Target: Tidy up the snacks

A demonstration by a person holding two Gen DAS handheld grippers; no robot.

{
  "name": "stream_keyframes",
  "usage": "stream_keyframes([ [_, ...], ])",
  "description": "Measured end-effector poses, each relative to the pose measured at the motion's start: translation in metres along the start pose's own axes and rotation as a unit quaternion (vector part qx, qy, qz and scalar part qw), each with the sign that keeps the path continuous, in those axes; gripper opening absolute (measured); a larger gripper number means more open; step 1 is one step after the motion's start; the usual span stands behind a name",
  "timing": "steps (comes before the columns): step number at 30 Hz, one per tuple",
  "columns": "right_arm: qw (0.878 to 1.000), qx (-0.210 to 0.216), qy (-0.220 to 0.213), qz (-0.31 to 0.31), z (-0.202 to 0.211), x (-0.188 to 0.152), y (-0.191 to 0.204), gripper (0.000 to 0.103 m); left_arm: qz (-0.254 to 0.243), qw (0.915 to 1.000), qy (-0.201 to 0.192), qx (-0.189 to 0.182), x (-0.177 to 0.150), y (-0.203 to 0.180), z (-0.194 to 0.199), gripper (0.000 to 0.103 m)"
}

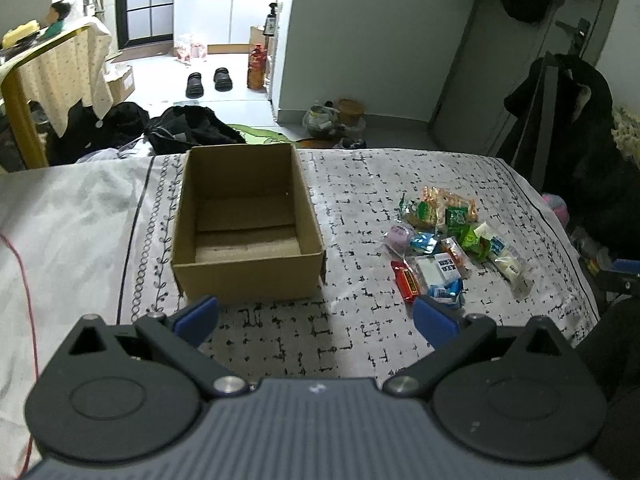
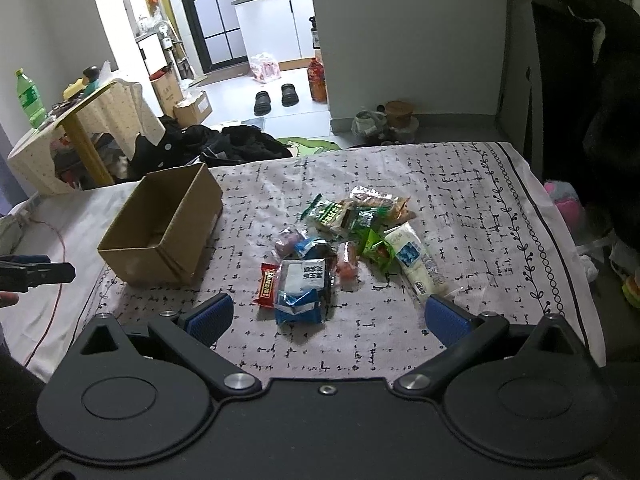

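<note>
Both tongs, left and right, gape apart; cardboard box sits bare inside beside crinkly snack packets.

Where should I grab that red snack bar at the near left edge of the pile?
Grip the red snack bar across its narrow width at mid-length, coming from above with the right gripper, whose jaws are open. It lies flat, its left long side clear, its right side against the blue-and-white packet, so seat one jaw carefully there.

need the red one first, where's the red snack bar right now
The red snack bar lies flat on the patterned cloth at the pile's near-left edge, against the blue-and-white packet, right of the cardboard box.
</note>
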State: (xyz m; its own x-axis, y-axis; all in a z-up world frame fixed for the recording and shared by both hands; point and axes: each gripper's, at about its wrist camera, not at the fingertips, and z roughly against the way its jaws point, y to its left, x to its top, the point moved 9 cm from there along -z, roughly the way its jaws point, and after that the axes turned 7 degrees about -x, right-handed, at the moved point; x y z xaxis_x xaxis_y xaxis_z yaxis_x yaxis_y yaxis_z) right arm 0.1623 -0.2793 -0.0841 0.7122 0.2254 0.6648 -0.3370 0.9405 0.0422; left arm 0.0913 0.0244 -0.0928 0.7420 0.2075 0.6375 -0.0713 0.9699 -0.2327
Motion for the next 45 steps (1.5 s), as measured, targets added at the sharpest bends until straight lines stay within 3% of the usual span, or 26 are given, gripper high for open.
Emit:
stream_keyframes([
  [9, 1.000, 0.000, 0.004, -0.017, -0.014, 0.004, -0.009, 0.103, -0.022, 0.9996, 0.018, -0.007, 0.009, -0.007, -0.033, 0.103],
  [31, 0.999, -0.002, 0.026, -0.046, -0.072, -0.007, -0.014, 0.102, -0.087, 0.9920, 0.057, -0.072, 0.011, -0.054, -0.121, 0.101],
  [39, 0.996, 0.017, 0.048, -0.073, -0.100, -0.010, -0.006, 0.091, -0.132, 0.9853, 0.070, -0.083, 0.008, -0.077, -0.159, 0.095],
  [45, 0.991, 0.025, 0.073, -0.110, -0.123, -0.013, -0.003, 0.079, -0.126, 0.9848, 0.073, -0.095, 0.008, -0.088, -0.185, 0.084],
])
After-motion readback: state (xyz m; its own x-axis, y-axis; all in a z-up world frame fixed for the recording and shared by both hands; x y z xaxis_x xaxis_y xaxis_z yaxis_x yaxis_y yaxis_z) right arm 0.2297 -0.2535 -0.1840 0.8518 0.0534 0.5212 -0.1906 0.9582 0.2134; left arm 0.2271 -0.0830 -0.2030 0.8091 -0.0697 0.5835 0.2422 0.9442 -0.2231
